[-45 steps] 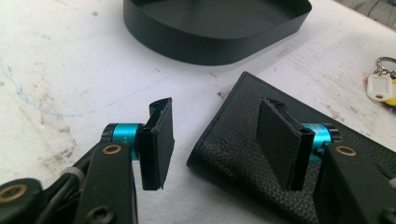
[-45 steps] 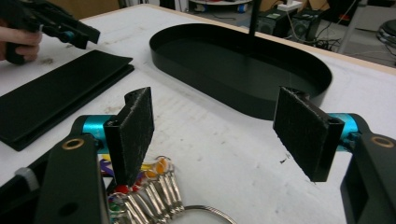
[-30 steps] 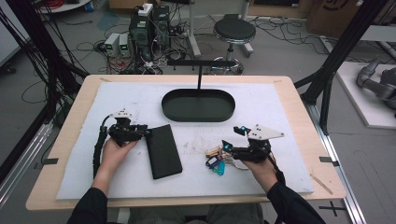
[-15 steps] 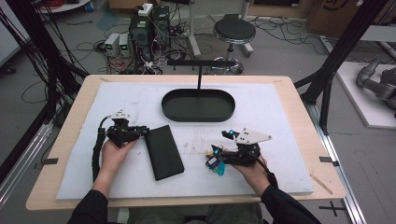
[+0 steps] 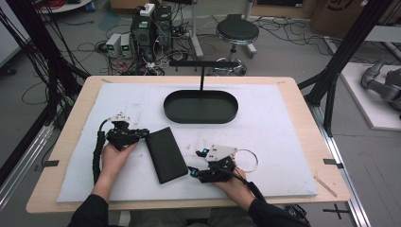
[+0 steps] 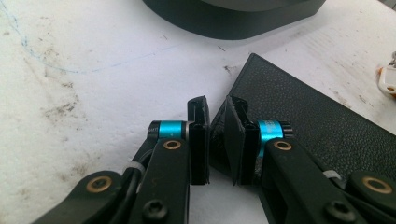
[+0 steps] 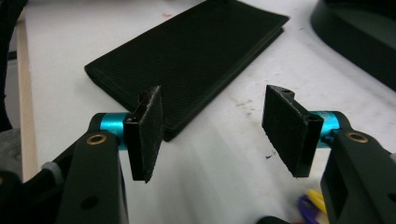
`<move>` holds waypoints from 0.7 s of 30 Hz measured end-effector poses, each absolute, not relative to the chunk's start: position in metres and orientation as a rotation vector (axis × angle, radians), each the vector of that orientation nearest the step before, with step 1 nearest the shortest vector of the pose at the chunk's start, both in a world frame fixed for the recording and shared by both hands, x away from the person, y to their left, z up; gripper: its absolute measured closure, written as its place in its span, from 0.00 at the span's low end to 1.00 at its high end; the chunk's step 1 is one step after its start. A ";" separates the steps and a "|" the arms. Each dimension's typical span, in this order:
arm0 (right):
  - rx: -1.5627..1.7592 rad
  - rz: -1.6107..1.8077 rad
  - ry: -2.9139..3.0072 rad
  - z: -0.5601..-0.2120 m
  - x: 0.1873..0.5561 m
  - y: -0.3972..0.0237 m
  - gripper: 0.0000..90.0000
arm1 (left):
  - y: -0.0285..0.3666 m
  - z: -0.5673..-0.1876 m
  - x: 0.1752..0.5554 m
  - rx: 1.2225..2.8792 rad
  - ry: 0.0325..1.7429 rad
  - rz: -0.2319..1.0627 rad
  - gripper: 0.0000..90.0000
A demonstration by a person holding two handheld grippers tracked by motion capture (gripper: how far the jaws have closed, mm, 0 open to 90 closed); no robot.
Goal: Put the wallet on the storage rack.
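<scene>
A black textured wallet [image 5: 165,153] lies flat on the white mat, slanted. My left gripper [image 5: 142,134] is at the wallet's far left corner. In the left gripper view its jaws [image 6: 215,105] have just been closing, and the pads now pinch that corner of the wallet [image 6: 308,121]. My right gripper [image 5: 197,161] stands open beside the wallet's near right corner. Its jaws [image 7: 215,116] have just been narrowing, with only mat between them. The wallet [image 7: 196,51] lies just beyond its left pad [image 7: 148,133].
A black oval tray [image 5: 201,117] on a stand sits at the back middle of the mat. A metal key ring [image 5: 248,160] with coloured tags [image 7: 310,200] lies by my right hand. The table's wooden edge [image 5: 302,196] runs close behind both hands.
My right hand has slid left across the mat, past the keys, to the wallet's near corner. The left hand has stayed at the wallet's far corner.
</scene>
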State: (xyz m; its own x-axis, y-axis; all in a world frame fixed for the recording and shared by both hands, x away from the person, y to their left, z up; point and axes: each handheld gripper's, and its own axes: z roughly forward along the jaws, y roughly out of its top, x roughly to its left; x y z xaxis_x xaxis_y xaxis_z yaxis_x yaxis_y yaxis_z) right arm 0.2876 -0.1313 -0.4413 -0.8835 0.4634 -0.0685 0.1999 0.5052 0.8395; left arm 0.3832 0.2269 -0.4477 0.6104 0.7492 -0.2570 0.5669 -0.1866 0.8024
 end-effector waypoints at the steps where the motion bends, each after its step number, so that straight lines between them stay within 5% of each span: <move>1: 0.559 1.321 2.466 -0.441 0.288 -0.131 0.44 | 0.227 -0.447 0.382 1.874 1.056 0.238 0.89; 21: 0.651 1.175 2.466 -0.446 0.300 -0.122 0.49 | 0.230 -0.447 0.347 1.832 1.134 0.241 0.90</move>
State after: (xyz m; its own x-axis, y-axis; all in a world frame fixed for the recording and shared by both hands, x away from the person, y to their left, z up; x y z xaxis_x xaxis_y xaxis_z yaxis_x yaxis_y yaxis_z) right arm 0.3002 -0.1217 -0.4455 -0.8404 0.5329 -0.0985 0.2593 0.5550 0.7904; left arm 0.3474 0.2302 -0.4474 0.5531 0.7824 -0.2862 0.5988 -0.1345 0.7895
